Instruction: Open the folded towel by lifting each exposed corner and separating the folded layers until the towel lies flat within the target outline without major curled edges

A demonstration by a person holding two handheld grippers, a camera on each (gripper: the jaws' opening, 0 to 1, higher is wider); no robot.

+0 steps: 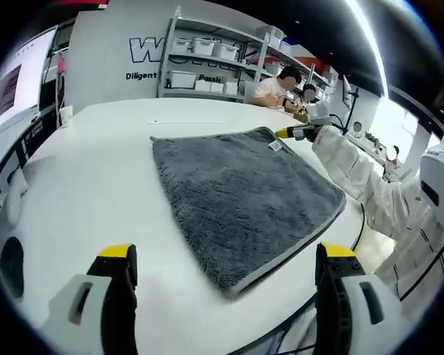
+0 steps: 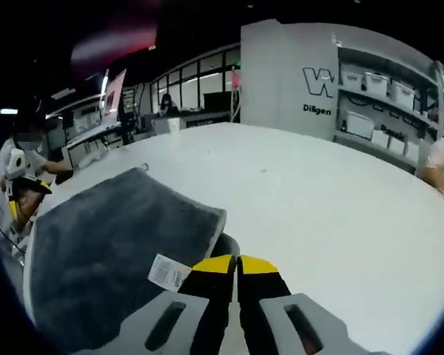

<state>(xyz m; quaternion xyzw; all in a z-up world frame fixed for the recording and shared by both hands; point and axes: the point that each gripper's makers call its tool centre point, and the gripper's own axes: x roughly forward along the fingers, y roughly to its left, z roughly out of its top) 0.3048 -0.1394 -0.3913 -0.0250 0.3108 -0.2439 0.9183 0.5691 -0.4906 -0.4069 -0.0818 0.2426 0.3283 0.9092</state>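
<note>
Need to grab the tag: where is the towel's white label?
In the right gripper view, the white label sits at the grey towel corner, just left of the right gripper.

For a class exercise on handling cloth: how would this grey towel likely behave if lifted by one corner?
The grey towel would probably go limp and drape, since its plush pile lies slack on the white table. The right gripper pinches the corner by the tag; the rest would likely drag rather than slide.

Grey towel (image 1: 244, 200) spread flat on the white worktop (image 1: 103, 163). Left claw (image 1: 226, 270) wide apart, low and near, touching nothing. Right claw (image 1: 287, 133) at the towel's far corner by the small white tag (image 1: 275, 145), held by a white sleeve (image 1: 355, 174). Shelves with white boxes (image 1: 207, 66) far behind.
</note>
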